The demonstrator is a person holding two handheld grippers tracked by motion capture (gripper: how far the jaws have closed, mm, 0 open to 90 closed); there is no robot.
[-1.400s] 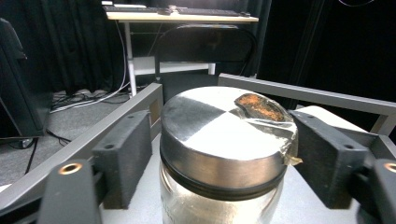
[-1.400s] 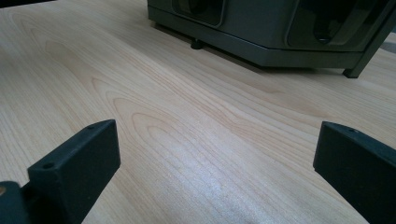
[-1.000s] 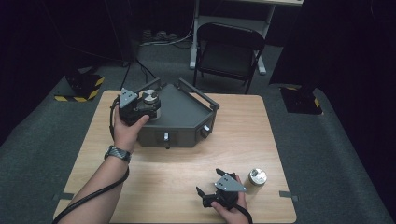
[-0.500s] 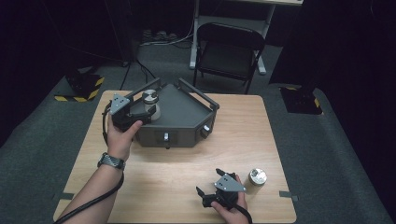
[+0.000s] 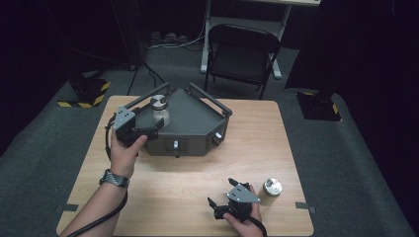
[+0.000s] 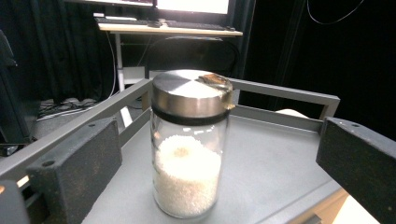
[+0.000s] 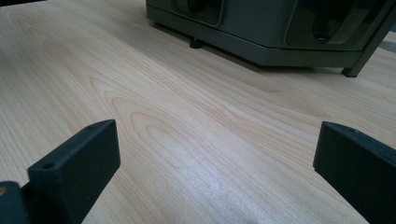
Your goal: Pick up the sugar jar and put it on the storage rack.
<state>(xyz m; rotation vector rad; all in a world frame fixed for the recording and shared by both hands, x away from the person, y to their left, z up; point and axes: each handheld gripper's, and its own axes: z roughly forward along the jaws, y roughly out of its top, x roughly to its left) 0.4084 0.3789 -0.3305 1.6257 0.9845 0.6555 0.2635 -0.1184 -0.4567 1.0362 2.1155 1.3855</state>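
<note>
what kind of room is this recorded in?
Probably a lab or recording studio, not a home: black curtains around, grey carpet with yellow-black hazard-striped blocks, a black folding chair, and a desk with monitors behind.

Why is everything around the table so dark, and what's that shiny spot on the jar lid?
High view: light falls on the table, the room behind stays black. Left gripper view: the jar is sharp, its metal lid glares, the bright screens behind wash out.

We see a clear glass jar [image 6: 189,149] standing upright on the grey tray's [image 6: 275,158] flat floor, near its left rail. Its brushed metal lid [image 6: 191,92] sits closed on top, and white grains fill roughly its lower half.
</note>
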